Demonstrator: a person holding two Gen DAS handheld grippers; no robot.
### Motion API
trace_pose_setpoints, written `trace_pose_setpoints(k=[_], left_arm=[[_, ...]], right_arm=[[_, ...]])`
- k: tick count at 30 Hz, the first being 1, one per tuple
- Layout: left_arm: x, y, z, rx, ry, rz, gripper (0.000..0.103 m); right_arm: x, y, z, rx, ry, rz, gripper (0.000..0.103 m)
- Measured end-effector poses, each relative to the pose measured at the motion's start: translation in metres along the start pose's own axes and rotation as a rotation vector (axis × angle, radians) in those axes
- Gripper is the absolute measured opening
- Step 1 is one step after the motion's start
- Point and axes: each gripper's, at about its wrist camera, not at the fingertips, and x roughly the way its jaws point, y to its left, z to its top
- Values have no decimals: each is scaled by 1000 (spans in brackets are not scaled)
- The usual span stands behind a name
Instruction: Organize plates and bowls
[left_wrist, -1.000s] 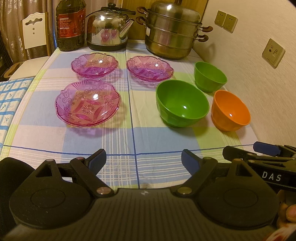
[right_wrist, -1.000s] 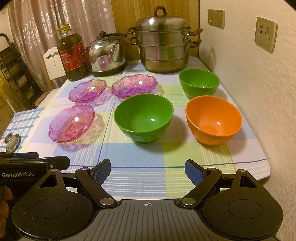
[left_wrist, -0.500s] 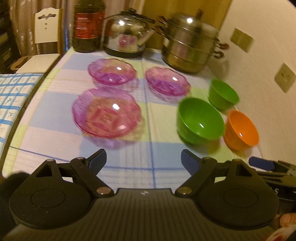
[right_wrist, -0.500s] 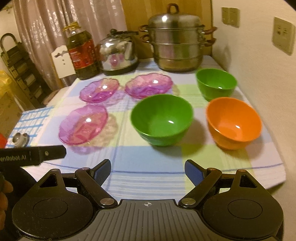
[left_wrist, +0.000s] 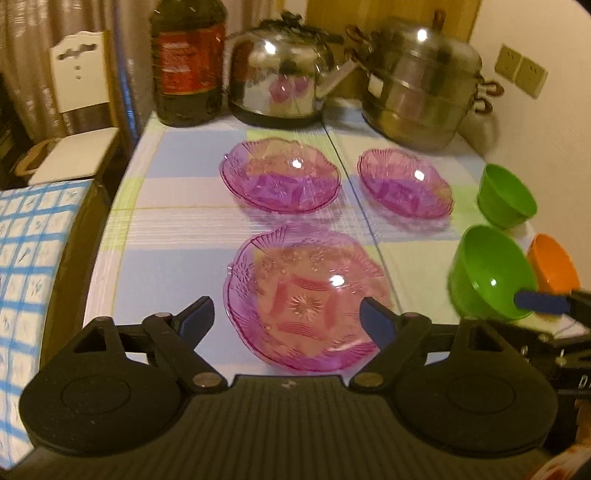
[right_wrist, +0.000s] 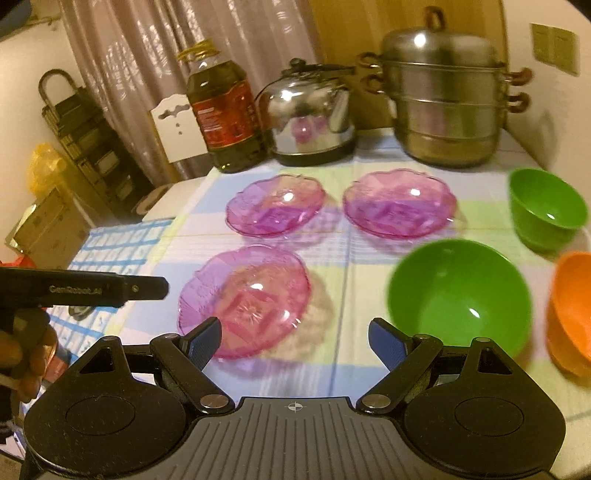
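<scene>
The nearest pink plate (left_wrist: 306, 299) lies on the checked tablecloth (left_wrist: 177, 266), in front of two other pink plates (left_wrist: 280, 177) (left_wrist: 406, 184). It looks like pressed glass, so probably stiff, slippery and fragile; the scalloped rim seems the only place to pinch. The left gripper (left_wrist: 286, 314) hovers over its near edge, jaws wide but closing, not yet touching it. The right gripper (right_wrist: 293, 339) stands open and empty beside the large green bowl (right_wrist: 458, 295).
</scene>
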Motion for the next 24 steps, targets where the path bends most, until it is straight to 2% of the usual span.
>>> trace_pose_setpoints(k=[2, 4, 7, 13, 17, 20, 24], left_arm=[[17, 10, 2, 18, 29, 0, 78], [33, 16, 1, 42, 50, 7, 73], [55, 26, -1, 51, 74, 0, 65], [79, 38, -3, 47, 104, -26, 36], [87, 41, 0, 61, 104, -5, 26], [91, 47, 1, 55, 109, -1, 19], [95, 51, 0, 51, 120, 4, 10]], right_arm=[[17, 5, 5, -6, 11, -6, 84], [34, 7, 8, -11, 29, -5, 73], [63, 6, 10, -21, 61, -28, 69], [105, -2, 6, -9, 115, -60, 60], [126, -8, 5, 5, 144, -69, 54], [137, -10, 5, 17, 163, -67, 46], [143, -12, 2, 30, 182, -66, 28]])
